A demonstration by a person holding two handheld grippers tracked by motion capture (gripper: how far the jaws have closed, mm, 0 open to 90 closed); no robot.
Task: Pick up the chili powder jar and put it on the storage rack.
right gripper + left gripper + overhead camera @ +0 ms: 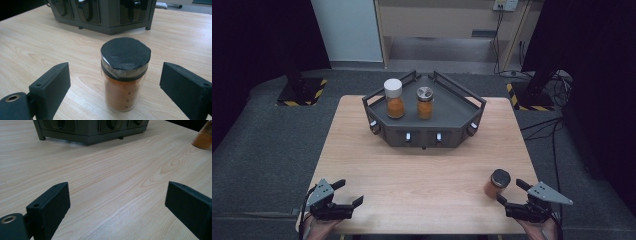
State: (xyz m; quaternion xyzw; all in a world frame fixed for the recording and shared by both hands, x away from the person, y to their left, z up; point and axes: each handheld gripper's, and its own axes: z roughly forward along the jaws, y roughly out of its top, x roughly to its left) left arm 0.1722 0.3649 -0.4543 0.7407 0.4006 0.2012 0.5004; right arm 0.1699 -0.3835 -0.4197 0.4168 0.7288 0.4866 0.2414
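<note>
Glass jar, black lid, orange powder, upright on table near right front edge

No words or numbers can be read; the black-lidded glass jar of orange powder bears only faint graduation marks.

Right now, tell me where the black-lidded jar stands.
In the high view the black-lidded jar stands upright on the table near its front right, just ahead of the open right gripper, apart from the grey tray.
</note>
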